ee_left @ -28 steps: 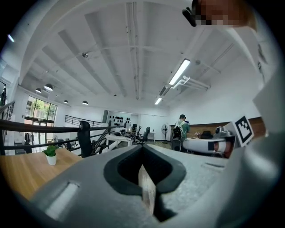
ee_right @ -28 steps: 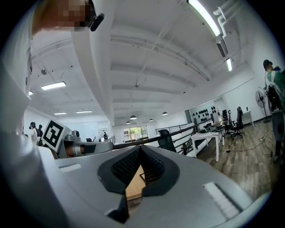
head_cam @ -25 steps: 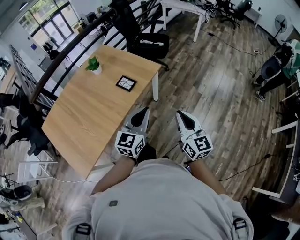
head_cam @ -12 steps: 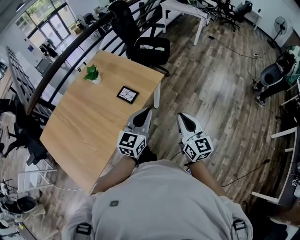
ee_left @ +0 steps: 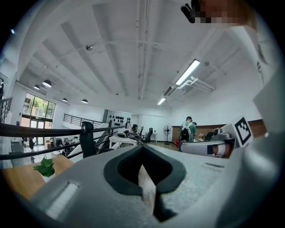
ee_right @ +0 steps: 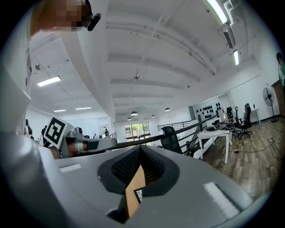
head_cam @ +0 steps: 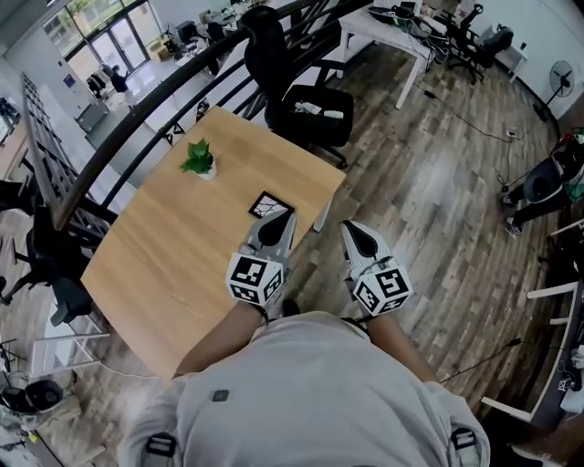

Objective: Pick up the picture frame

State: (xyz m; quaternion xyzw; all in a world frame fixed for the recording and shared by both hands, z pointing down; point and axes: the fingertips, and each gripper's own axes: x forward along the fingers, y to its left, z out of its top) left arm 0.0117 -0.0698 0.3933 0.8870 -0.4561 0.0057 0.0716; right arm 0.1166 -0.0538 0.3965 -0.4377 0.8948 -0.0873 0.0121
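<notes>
The picture frame [head_cam: 267, 202], small and black with a white cracked pattern, lies flat near the right edge of the wooden table [head_cam: 173, 246]. My left gripper [head_cam: 284, 217] is shut and empty, held level, and its tip covers the frame's near corner in the head view. My right gripper [head_cam: 351, 229], also shut and empty, hovers beside the table's edge over the floor. In the right gripper view, a sliver of the frame [ee_right: 139, 194] and of the tabletop shows through the slit between the shut jaws. The left gripper view looks over the table towards the room.
A small potted plant [head_cam: 199, 159] stands at the table's far side, also in the left gripper view [ee_left: 44, 167]. A black office chair [head_cam: 306, 91] sits behind the table by a dark railing [head_cam: 137, 109]. A white desk [head_cam: 401, 27] and a person [head_cam: 547, 178] are farther right.
Both grippers have travelled forward towards the table, still shut. The frame, once well ahead of the left gripper, now lies at its tip.
</notes>
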